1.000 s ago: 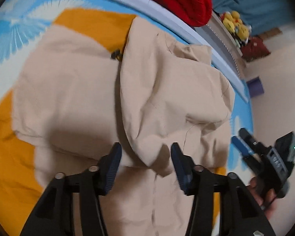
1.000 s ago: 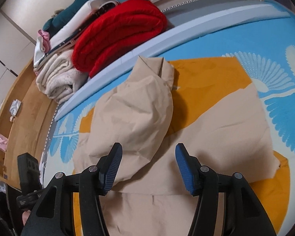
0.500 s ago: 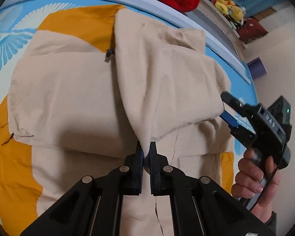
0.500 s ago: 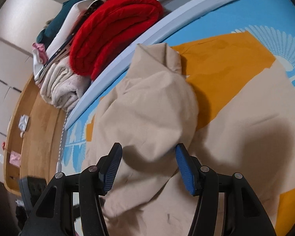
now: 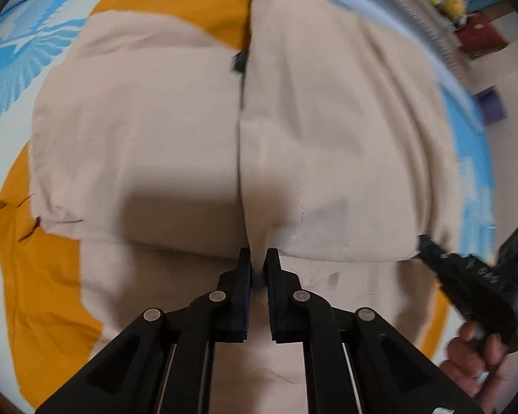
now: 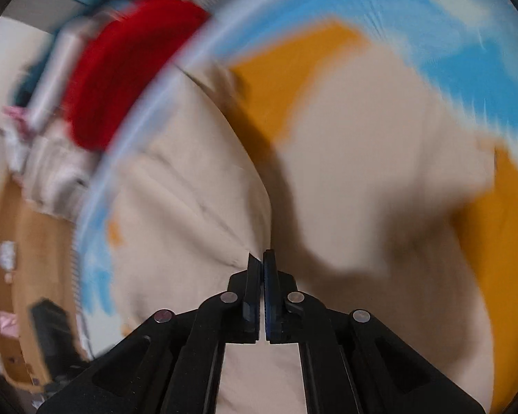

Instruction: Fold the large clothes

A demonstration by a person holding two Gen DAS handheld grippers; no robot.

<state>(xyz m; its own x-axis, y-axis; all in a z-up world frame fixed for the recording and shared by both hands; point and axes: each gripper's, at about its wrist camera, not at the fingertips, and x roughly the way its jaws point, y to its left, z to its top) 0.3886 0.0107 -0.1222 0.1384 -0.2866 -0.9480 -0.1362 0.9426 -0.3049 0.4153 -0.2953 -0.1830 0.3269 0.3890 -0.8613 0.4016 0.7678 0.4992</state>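
1. Left wrist view: the left claw point(image 5: 258, 262) is pointed steeply down at the beige garment point(image 5: 162, 145), which lies spread on the bed point(image 5: 24, 55), over an orange cloth point(image 5: 48, 296).
   - A second ago its jaws stood wide apart above the folded flap; now they are nearly together, with only a narrow slit between them. They have just opened again a little after an almost full closing.
   - The lower edge of the folded flap is seen right at the tips, and a bit of cloth seems to be caught in the slit, so the claw is judged to be clamped on the garment edge.
   - The camera is now closer to the cloth than before.
   - At the right border the right claw point(image 5: 423, 243) is seen, held by a hand point(image 5: 473, 362), its tip touching the far corner of the same flap.

2. Right wrist view: the picture is strongly blurred.
   - The right claw point(image 6: 261, 258) was wide apart half a second ago; now its jaws are pressed together. A thin corner of the garment point(image 6: 190, 189) appears pinched at the tips, but this is not sure because of the blur.
   - A red knit point(image 6: 121, 79) is seen on a pile beyond the bed edge.

3. Meaning for the task: both corners of the flap are judged to be gripped now, so the next fold can probably be started.
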